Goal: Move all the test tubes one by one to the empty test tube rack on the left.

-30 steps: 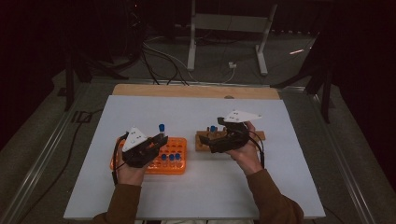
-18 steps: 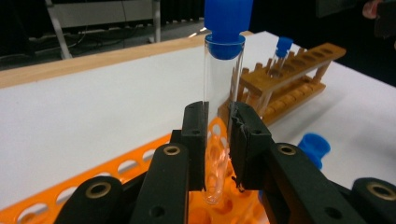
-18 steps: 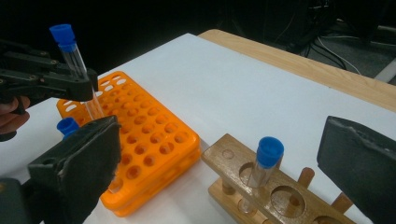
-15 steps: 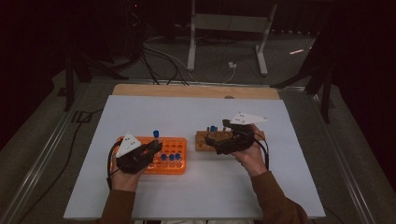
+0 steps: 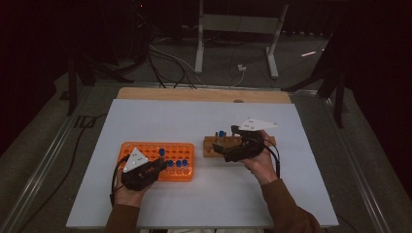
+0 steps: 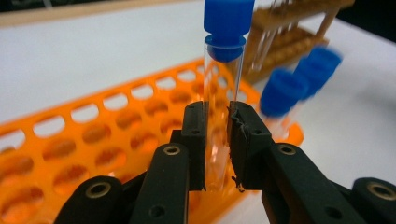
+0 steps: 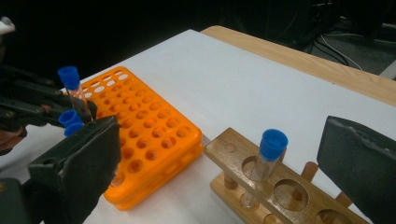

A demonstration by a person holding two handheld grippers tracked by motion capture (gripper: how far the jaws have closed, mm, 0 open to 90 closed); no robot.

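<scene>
My left gripper [image 6: 217,140] is shut on a clear test tube with a blue cap [image 6: 223,84]. It holds the tube upright over the near end of the orange rack [image 5: 145,148]. The tube's lower end is hidden behind the jaws. Several blue-capped tubes [image 5: 179,164] stand in that rack beside it. My right gripper [image 5: 227,151] is open, its jaws spread wide on either side of the wooden rack [image 7: 243,182]. One blue-capped tube [image 7: 268,154] stands in the wooden rack. In the right gripper view, the left gripper [image 7: 79,109] with its tube [image 7: 74,91] is at the far left.
Both racks sit on a white sheet [image 5: 204,194] over a wooden table [image 5: 194,94]. Most holes of the orange rack [image 7: 149,126] are unfilled. Beyond the table's far edge are cables and a metal stand [image 5: 233,29] on the floor.
My left hand has sunk toward the orange rack and come a little nearer the person, bringing the tube down with it. The right hand has kept still.
</scene>
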